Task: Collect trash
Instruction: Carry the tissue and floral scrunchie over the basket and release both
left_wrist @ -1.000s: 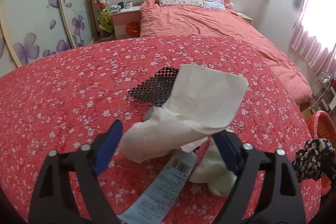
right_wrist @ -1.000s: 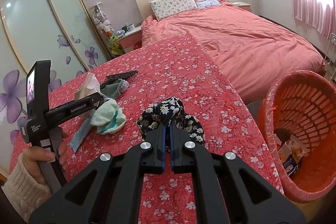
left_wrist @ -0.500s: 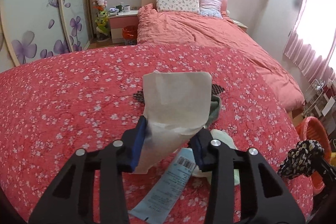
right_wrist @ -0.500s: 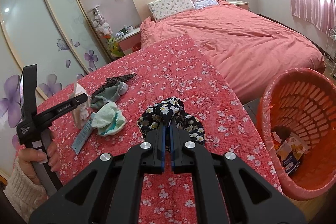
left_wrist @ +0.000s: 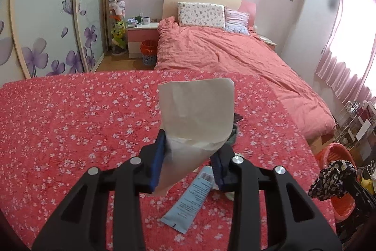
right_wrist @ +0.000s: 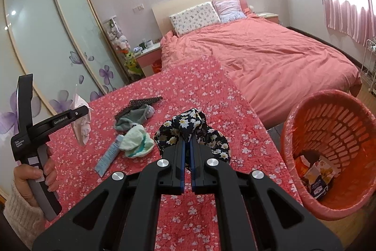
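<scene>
Left tool (left_wrist: 189, 158), with its blue pads, is seen closing on a crumpled sheet of white tissue paper (left_wrist: 196, 119), which is pinched between the pads and lifted clear of the desk (left_wrist: 70, 114), a surface covered by a red cloth with small white flowers. Right tool (right_wrist: 187, 152) is clamped fully shut on a bunched piece of black fabric with a white and yellow flower print (right_wrist: 190, 128), which is held above the desk edge, near the orange plastic basket (right_wrist: 329, 124) standing on the floor to the right.

Some crumpled wrappers (right_wrist: 316, 174) are seen at the bottom of the basket, so part of the collecting is judged to be done. Neither held piece has yet been dropped in; the tissue is well apart from the basket, the flowered fabric much nearer.

Left on the desk are a flat light-blue packet with a barcode (left_wrist: 188, 200), a wad of pale green and white cloth (right_wrist: 136, 140) just beside it, a grey sock-like piece (right_wrist: 132, 118) and a black mesh strip (right_wrist: 138, 104) touching it. Whether all of these count as trash cannot be told. The task is judged to be roughly midway, with several items still to be carried over.
</scene>
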### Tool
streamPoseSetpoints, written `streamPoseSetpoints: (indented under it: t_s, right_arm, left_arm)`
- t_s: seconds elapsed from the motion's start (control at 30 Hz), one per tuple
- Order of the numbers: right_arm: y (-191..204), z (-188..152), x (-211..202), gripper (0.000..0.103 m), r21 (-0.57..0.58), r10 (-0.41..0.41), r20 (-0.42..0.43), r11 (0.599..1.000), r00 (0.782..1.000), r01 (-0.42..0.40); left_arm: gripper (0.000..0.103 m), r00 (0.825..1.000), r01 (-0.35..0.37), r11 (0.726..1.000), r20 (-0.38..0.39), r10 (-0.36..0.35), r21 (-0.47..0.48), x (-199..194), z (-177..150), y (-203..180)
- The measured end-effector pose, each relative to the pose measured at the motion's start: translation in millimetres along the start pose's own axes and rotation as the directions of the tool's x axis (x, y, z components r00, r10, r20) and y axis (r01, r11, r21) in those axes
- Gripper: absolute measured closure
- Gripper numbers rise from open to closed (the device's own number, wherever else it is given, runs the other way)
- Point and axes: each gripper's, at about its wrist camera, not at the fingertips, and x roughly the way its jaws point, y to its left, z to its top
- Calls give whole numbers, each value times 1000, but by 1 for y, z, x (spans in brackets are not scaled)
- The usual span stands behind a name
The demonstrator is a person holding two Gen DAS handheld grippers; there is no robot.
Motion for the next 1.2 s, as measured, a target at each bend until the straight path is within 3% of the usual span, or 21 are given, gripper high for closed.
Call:
streamPoseSetpoints:
  t_s: [0.4,0.7,0.9,1.2]
  right_arm:
    - [-18,4,-38,100,25,-20,68,1000,997,18]
    - [-52,4,-64,100,75,-81,114,995,990,73]
    - [-89,3,-80,100,128,-149,140,983,979,132]
    - [-146,4,-98,100,206,-265,173,951,949,228]
  left_arm:
    - [67,992,124,991,9,-124,54,-45,-4,-58]
    - [67,966,257,955,-26,-256,145,-63,-26,-137]
    - [67,933,361,913,-72,-354,188,-68,-45,-195]
    - [67,865,501,831,-157,-476,242,-60,-71,-281]
